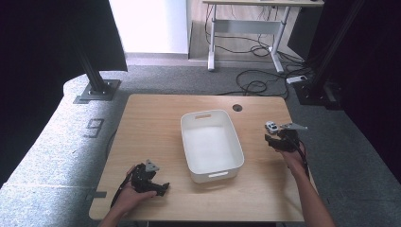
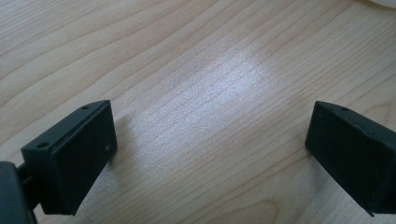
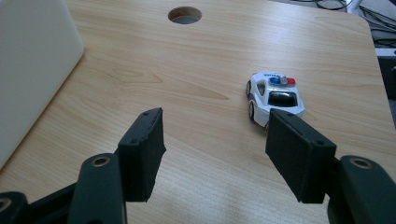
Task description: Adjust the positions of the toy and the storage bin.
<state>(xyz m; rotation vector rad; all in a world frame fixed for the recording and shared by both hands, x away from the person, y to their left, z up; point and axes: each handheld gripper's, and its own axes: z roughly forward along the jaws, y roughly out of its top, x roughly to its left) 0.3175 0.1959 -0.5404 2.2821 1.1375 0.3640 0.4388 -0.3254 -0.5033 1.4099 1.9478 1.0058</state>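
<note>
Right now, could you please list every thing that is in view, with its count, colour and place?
toy car: one, white with blue and red roof lights, right side of the table, just ahead of the right gripper
bin: one, white, empty, middle of the table
table: one, light wood, round hole near its far edge
desk: one, white legs, far back on the floor
cables: several, black, on the floor behind the table
left gripper: one, black, fingers open over bare wood, near left of the table
right gripper: one, black, fingers open, the car near its one finger
hands: two, each holds a gripper
</note>
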